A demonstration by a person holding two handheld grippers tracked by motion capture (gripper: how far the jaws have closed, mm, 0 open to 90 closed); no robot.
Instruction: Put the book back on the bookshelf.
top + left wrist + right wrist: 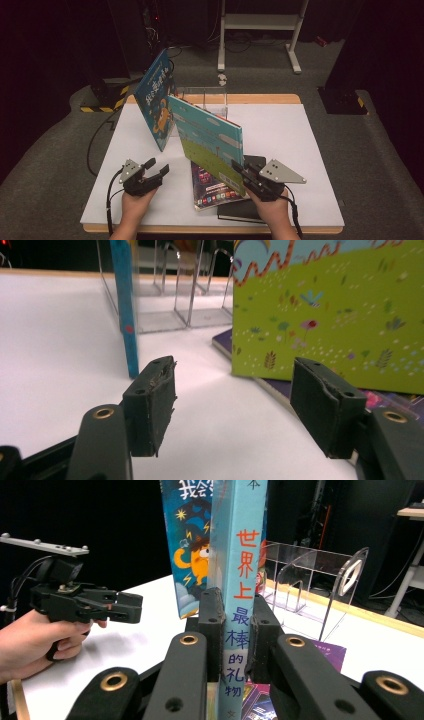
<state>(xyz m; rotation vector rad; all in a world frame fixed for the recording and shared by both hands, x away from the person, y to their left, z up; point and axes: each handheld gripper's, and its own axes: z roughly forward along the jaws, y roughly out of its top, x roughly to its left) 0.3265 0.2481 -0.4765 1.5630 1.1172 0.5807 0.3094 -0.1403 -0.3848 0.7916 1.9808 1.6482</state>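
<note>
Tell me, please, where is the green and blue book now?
In the high view the green and blue book stands on edge at the table's centre-right, its spine gripped by the right claw, above a purple book and right of the dark blue book.

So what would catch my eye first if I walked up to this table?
Probably the green and blue picture book, held upright by its spine in the right gripper above the purple book lying flat at the near edge. Behind it a dark blue book with an orange cartoon figure stands tilted by the clear plastic rack. The left gripper hovers open over the white table.
</note>
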